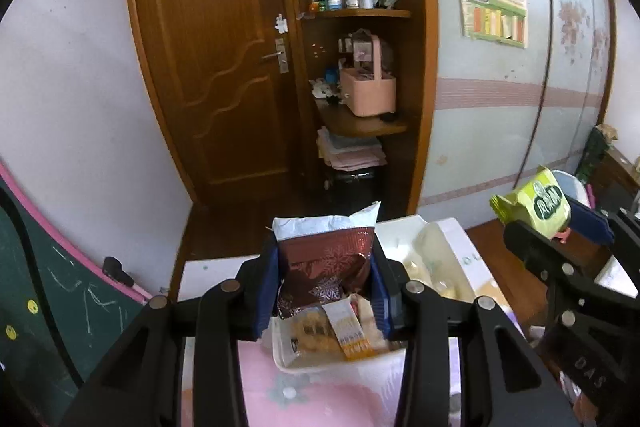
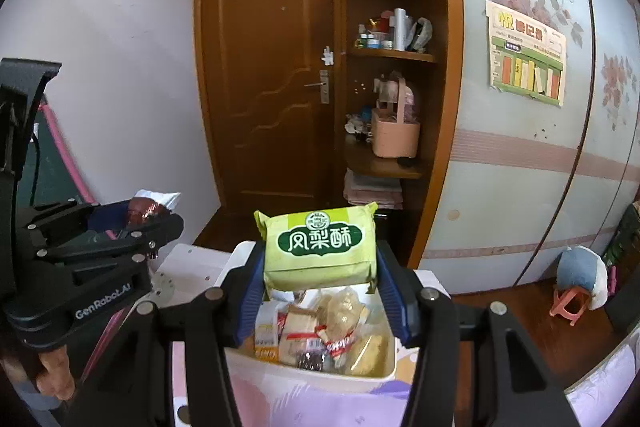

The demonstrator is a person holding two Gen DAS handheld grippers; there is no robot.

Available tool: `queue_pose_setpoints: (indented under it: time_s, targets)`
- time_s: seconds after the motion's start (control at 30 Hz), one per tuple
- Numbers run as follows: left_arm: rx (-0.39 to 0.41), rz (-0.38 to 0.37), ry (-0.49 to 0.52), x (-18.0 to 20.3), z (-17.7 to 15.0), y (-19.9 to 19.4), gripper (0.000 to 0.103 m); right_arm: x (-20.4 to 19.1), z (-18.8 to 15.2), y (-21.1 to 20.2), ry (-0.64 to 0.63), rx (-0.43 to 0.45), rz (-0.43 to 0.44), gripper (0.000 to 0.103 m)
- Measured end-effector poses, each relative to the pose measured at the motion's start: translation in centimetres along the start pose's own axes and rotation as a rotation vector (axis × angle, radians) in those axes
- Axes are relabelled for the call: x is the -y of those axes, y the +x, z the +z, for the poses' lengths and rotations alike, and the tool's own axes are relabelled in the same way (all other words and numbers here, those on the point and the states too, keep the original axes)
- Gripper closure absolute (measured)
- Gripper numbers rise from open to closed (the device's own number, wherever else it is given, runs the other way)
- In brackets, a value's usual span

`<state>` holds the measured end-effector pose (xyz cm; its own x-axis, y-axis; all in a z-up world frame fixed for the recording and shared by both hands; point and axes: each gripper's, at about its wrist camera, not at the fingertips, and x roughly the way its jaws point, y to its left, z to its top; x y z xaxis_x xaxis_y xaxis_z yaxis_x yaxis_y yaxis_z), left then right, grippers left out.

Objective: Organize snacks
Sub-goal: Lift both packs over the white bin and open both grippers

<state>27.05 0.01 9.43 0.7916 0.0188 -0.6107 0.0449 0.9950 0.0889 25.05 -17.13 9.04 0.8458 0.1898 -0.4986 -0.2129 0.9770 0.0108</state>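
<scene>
My left gripper (image 1: 326,291) is shut on a dark red snack bag with white snowflakes and a white top edge (image 1: 326,259), held upright above a white bin (image 1: 288,359). That bin holds several wrapped snacks (image 1: 340,331). My right gripper (image 2: 318,291) is shut on a green pineapple-cake packet (image 2: 318,247), lifted above the same white bin (image 2: 384,379), where several snack packs (image 2: 328,331) lie. In the left wrist view the right gripper with the green packet (image 1: 534,201) shows at the right. The left gripper with the red bag (image 2: 144,211) appears at the left of the right wrist view.
A second white bin (image 1: 452,247) stands behind the first. Both rest on a pink and lilac cloth (image 1: 320,399). Beyond are a brown door (image 1: 216,67), open wooden shelves with a pink caddy (image 1: 368,91), a chalkboard (image 1: 36,287) at left and a pink stool (image 2: 568,301) at right.
</scene>
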Motion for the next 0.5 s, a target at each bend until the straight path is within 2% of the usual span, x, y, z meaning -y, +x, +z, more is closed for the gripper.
queue_pose_setpoints:
  time_s: [0.17,0.5]
  targets:
    - [-0.04,0.009,-0.019,0.2,0.7,4.7,0.065,0.3,-0.3,4.0,0.008,-0.063,-0.025,0.05]
    - [-0.136,0.03,0.0,1.1,-1.5,12.6,0.064,0.3,-4.0,10.6,0.014,-0.21,-0.051,0.05]
